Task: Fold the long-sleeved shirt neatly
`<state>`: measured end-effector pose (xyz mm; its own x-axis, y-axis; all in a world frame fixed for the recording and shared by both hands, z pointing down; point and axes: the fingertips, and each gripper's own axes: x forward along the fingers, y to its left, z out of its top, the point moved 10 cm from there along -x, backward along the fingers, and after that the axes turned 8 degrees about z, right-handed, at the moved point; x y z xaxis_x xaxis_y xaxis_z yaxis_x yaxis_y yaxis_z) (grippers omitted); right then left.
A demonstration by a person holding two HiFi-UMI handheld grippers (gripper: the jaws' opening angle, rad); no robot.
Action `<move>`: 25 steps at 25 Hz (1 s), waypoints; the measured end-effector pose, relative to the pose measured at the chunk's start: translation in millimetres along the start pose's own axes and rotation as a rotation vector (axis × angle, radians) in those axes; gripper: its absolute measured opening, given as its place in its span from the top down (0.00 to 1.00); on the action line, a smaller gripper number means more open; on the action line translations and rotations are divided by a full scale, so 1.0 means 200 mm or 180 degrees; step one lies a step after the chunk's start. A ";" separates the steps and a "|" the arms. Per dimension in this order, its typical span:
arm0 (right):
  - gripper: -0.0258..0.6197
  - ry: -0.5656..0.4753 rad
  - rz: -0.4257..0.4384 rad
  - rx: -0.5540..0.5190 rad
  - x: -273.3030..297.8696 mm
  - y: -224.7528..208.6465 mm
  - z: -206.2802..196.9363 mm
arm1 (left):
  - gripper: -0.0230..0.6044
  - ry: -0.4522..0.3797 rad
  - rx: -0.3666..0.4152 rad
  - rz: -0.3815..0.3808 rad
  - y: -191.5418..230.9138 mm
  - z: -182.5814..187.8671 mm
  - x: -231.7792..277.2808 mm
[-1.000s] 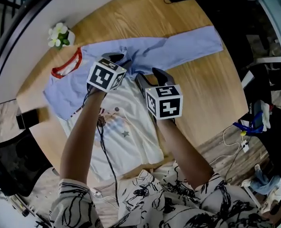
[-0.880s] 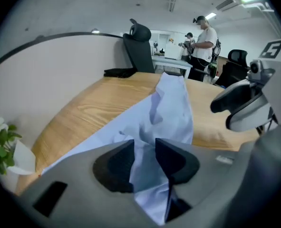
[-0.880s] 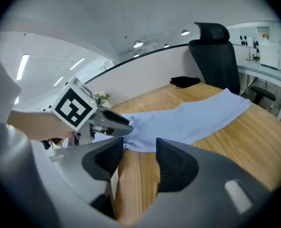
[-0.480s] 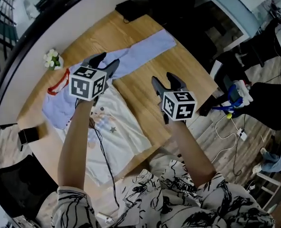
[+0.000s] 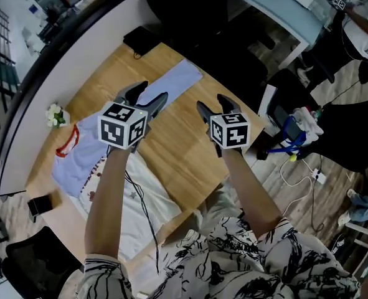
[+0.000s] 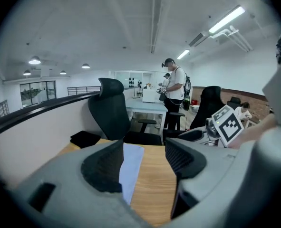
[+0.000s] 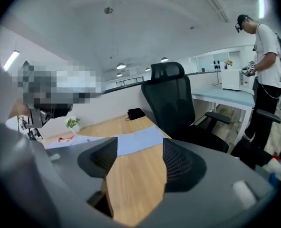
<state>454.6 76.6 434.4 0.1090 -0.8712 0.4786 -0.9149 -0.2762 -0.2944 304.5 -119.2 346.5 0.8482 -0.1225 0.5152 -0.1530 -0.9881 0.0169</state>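
The long-sleeved shirt lies flat on the round wooden table (image 5: 190, 161): white body (image 5: 143, 207), red collar (image 5: 65, 145), and one pale blue sleeve (image 5: 179, 83) stretched out toward the far edge. Both grippers hang in the air above the table and touch no cloth. My left gripper (image 5: 147, 95) is over the sleeve near the shoulder, its jaws opening with nothing between them; between the jaws the sleeve (image 6: 130, 167) shows far below. My right gripper (image 5: 213, 103) hovers over bare wood right of the sleeve (image 7: 135, 140), its jaws also opening and empty.
A small flower pot (image 5: 56, 114) stands near the collar. A black pouch (image 5: 140, 39) lies at the table's far edge, a dark flat object (image 5: 39, 205) at the near left. A black office chair (image 7: 173, 103) stands beyond the sleeve's end. A person (image 6: 176, 94) stands in the background.
Both grippers have lifted off the shirt and moved out toward the sleeve's side, with their jaws spread wider. The shirt lies still on the table.
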 end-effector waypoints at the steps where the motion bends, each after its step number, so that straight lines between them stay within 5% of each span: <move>1: 0.49 0.0088 0.0072 -0.0044 0.05 -0.08 0.02 | 0.52 0.0051 0.0018 0.0005 -0.01 0.02 0.09; 10: 0.52 0.0936 0.0909 -0.0740 0.71 -0.54 0.11 | 0.51 0.0193 -0.0172 0.0440 0.03 -0.02 0.69; 16: 0.69 0.1491 0.1174 -0.0866 0.99 -0.65 0.09 | 0.51 0.0377 -0.0359 0.0454 0.10 -0.09 0.85; 21: 0.91 0.1475 0.1170 -0.0968 1.03 -0.66 0.09 | 0.51 0.0489 -0.0406 0.0426 0.15 -0.13 0.98; 25: 0.92 0.1257 0.1272 -0.1282 0.85 -0.63 0.12 | 0.53 0.0679 -0.0389 0.0349 0.17 -0.11 1.10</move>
<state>597.5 -46.4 532.2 -0.3465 -0.6407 0.6852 -0.9368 0.2741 -0.2175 474.4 -176.8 479.3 0.6991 -0.1930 0.6885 -0.3091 -0.9498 0.0476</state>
